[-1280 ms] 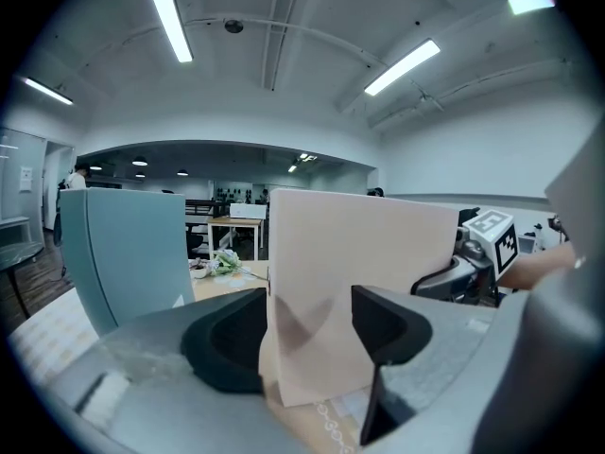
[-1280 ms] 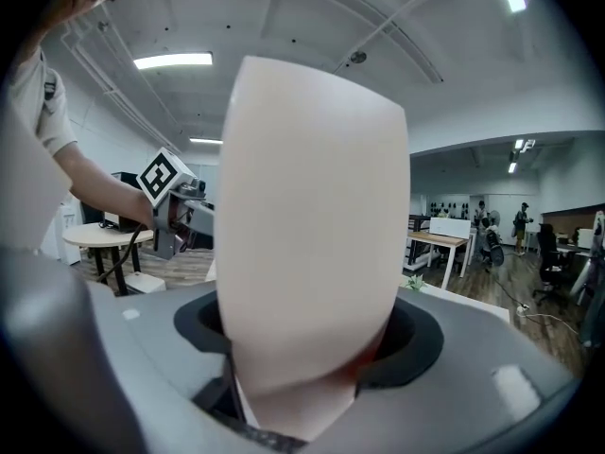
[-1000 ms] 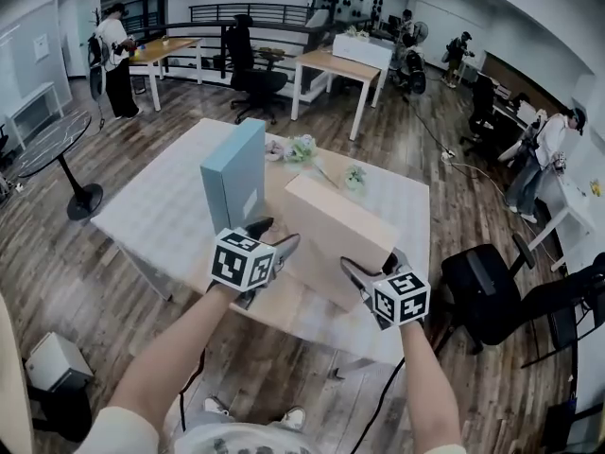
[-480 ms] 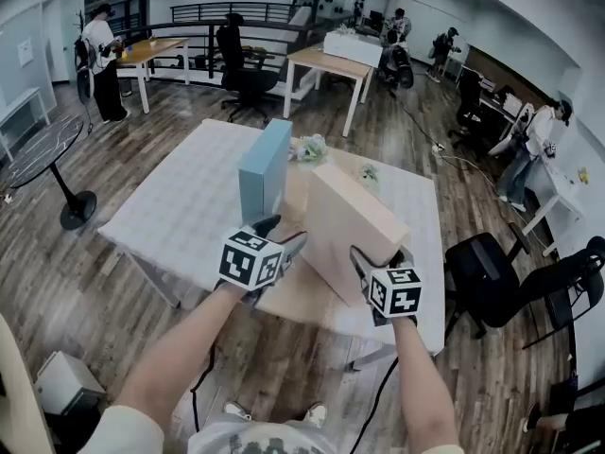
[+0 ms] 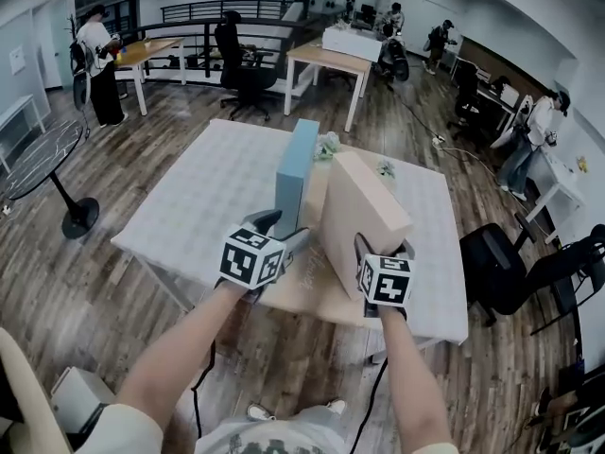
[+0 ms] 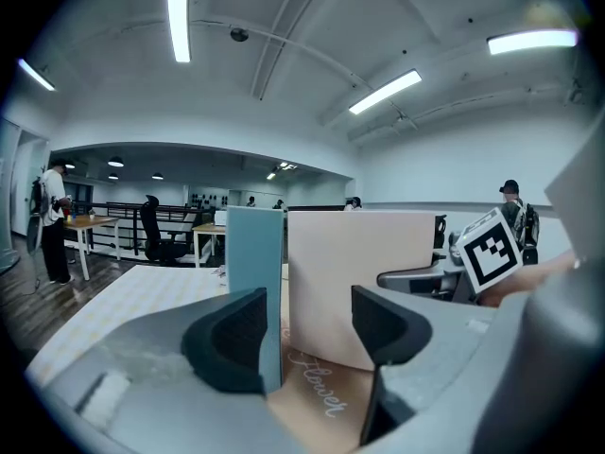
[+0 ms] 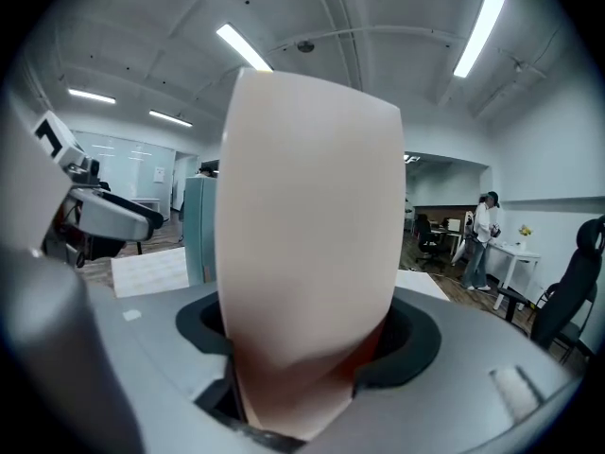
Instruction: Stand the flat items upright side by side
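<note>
The beige box [image 5: 357,206] stands close to upright on the brown paper [image 6: 317,400] near the front edge of the counter [image 5: 189,206], just beside the blue box [image 5: 296,170], which is already on end; a narrow gap shows between the two. The right gripper [image 5: 383,252] has its fingers [image 7: 416,340] clamped on the near lower end of the beige box, both pads pressing its broad faces. The left gripper [image 5: 282,231] hovers at the blue box's near edge with its fingers [image 6: 232,339] spread; the box's edge sits against one pad while the other is clear of it, so nothing is gripped. The placing looks nearly done, and the risk lies in the release. The beige box is held at one low end only, so if the fingers let go before its base sits flat it could lean; toward the blue box it would likely knock that narrow, tall thing over, and the other way it would drop flat again. The spread left fingers could nudge the blue box if they shift sideways. The paper may also slide under a dragged base, and the counter's front edge is near.
</note>
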Action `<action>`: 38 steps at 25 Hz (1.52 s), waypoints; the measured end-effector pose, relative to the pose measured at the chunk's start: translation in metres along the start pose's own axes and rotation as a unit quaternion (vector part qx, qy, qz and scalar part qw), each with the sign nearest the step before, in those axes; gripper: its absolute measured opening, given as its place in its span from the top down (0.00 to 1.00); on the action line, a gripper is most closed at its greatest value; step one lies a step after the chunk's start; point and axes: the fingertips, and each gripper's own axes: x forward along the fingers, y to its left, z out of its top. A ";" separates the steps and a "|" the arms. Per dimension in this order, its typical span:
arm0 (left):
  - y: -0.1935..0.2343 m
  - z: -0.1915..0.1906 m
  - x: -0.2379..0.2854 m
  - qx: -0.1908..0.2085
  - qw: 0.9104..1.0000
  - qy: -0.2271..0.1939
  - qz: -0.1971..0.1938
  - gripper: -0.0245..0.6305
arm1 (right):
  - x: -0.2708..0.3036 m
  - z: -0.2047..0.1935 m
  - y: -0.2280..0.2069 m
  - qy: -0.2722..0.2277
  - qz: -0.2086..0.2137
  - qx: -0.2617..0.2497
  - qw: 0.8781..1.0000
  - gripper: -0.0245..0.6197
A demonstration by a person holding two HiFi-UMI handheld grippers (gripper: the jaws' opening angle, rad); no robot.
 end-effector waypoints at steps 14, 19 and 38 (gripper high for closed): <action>0.055 -0.010 0.008 -0.003 1.000 0.012 0.023 0.52 | 0.069 0.024 0.038 -0.017 -0.047 0.004 0.999 0.45; 0.066 -0.003 0.019 -0.003 1.000 0.009 0.026 0.52 | 0.091 0.038 0.046 -0.034 -0.053 0.005 0.998 0.45; 0.063 0.006 0.048 0.003 1.000 0.004 0.000 0.52 | 0.115 0.045 0.069 -0.056 0.006 0.023 0.998 0.45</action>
